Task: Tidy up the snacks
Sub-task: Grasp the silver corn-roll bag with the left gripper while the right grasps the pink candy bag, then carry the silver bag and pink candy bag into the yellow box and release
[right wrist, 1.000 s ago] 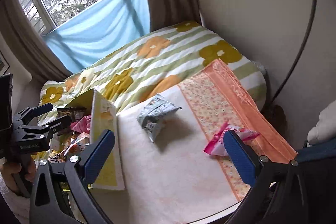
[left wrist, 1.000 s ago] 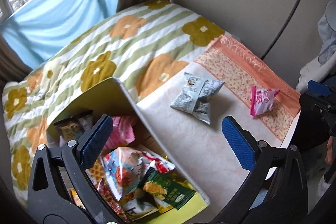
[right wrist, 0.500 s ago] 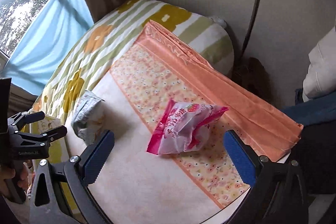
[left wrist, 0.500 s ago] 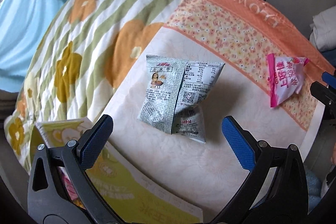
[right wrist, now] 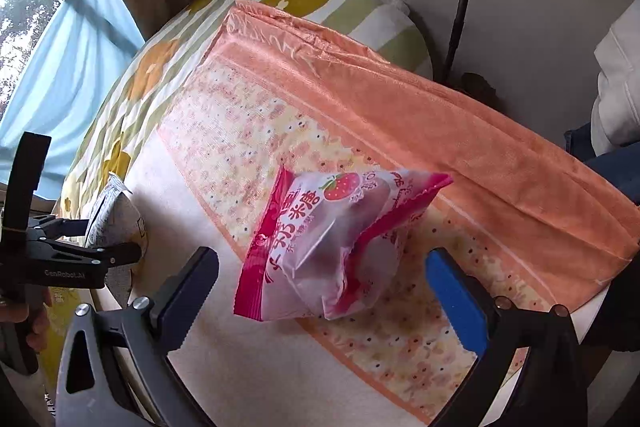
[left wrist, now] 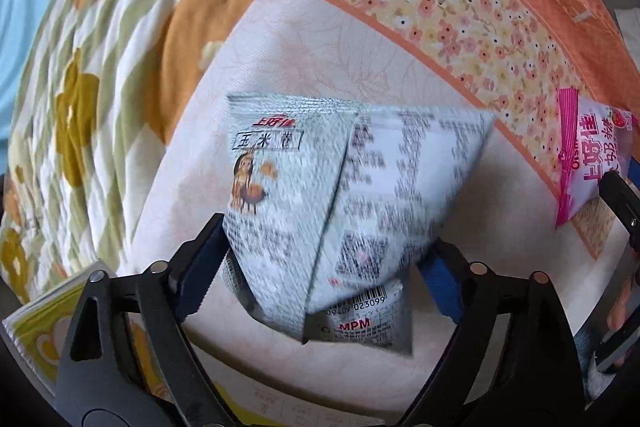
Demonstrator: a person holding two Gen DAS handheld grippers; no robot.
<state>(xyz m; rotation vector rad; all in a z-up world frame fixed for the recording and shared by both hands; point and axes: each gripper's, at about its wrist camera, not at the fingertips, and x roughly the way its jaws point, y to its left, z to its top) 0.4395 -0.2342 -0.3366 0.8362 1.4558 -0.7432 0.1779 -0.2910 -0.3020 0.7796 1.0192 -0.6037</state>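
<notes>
Your left gripper (left wrist: pixel 320 259) has its two blue-padded fingers spread wide, one on each side of the grey-white foil snack packet (left wrist: pixel 340 195) printed with a cartoon figure and a barcode; the packet's lower part lies between the pads, but whether either pad touches it cannot be told, and the print is blurred. The packet lies on the cream centre panel of the floral cloth with the orange border (left wrist: pixel 460 11), which covers the bed, near the panel's left edge where the green-striped quilt with orange and mustard flowers (left wrist: pixel 120 27) begins. The yellow cardboard box flap (left wrist: pixel 40 323) shows at the lower left, just beside your left gripper's body. Your right gripper (right wrist: pixel 320 287) is likewise parted, its blue-padded fingers wide on either side of the pink and translucent strawberry snack packet (right wrist: pixel 332 239), with a clear gap between each pad and the packet. This packet rests on the flowered band of the cloth, just inside the plain orange border (right wrist: pixel 440 131) along the right edge, its sealed top corner lifted off the cloth. The two packets are well apart; the left wrist view shows the pink packet (left wrist: pixel 588 163) at the far right, and the right wrist view shows the grey-white packet (right wrist: pixel 116 215) at the far left between the fingers of your left gripper (right wrist: pixel 96 241).
</notes>
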